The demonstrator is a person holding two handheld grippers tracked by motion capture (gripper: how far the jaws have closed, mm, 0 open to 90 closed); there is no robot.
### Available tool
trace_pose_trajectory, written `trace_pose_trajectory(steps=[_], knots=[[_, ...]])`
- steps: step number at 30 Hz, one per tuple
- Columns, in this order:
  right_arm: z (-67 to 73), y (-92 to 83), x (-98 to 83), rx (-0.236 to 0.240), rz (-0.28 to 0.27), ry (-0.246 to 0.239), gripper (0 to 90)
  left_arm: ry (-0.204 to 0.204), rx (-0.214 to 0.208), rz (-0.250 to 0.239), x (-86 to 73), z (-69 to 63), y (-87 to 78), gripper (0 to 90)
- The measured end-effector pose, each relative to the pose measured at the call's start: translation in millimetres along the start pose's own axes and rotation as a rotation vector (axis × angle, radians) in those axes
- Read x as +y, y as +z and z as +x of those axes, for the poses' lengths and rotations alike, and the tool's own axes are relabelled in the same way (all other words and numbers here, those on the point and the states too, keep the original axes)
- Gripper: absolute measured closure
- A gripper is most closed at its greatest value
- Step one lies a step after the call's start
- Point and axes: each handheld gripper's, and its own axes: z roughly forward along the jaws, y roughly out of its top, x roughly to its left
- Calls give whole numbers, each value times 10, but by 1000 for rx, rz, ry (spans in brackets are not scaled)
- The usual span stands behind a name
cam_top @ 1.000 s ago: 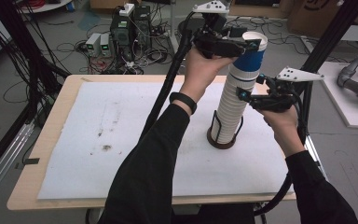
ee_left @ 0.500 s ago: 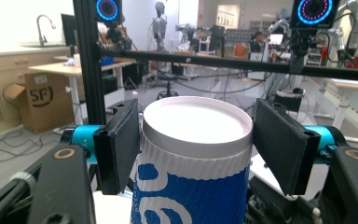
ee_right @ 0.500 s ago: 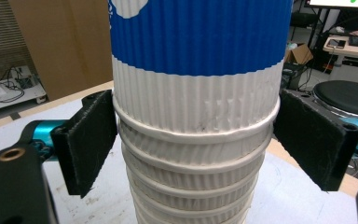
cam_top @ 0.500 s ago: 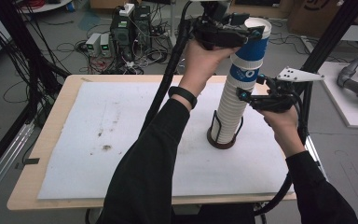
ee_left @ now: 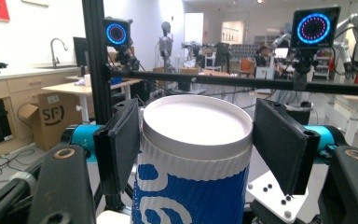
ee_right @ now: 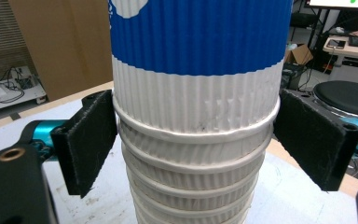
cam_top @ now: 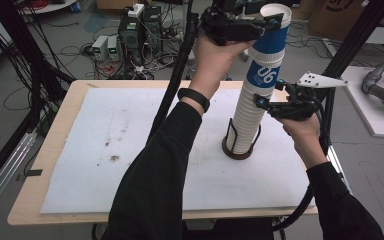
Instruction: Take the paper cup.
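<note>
- Left gripper [cam_top: 272,22]: we have it clamped on top cup [cam_top: 270,50] near rim, high over desk's [cam_top: 55,150] right half.
- Cup: light, thin, crushable; we grip gently at ribbed wall.
- Right gripper [cam_top: 260,104]: jaws pinch stack [cam_top: 245,125] mid-height, in holder [cam_top: 239,150].

Both forearms wear black long sleeves [cam_top: 152,180], and a black band [cam_top: 193,99] circles the left wrist. Each gripper is a black frame with flat, felt-like black pads [ee_left: 121,142] on teal-blue slides [ee_right: 44,131] — brass-ringed screw holes sit in the near arms. A thick black ribbed cable [cam_top: 172,90] trails beside the left sleeve; the right gripper [cam_top: 265,104] carries a grey three-cornered plate [cam_top: 321,80] dotted with small holes.
</note>
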Motion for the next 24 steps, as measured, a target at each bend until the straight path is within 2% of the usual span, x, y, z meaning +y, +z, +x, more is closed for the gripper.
trace_pose_trajectory(steps=[6, 11, 18, 24], knots=[[-2, -4, 0, 0, 0, -2, 143, 2, 0, -32, 49, 0, -66, 331], [-3, -6, -1, 0, 0, -2, 143, 8, 4, -42, 105, 1, -182, 332], [1, -7, -2, -2, 0, -3, 143, 30, 10, -49, 197, -30, -438, 332], [11, -18, -9, -4, 0, 0, 143, 33, 25, -59, 187, -56, -692, 332]])
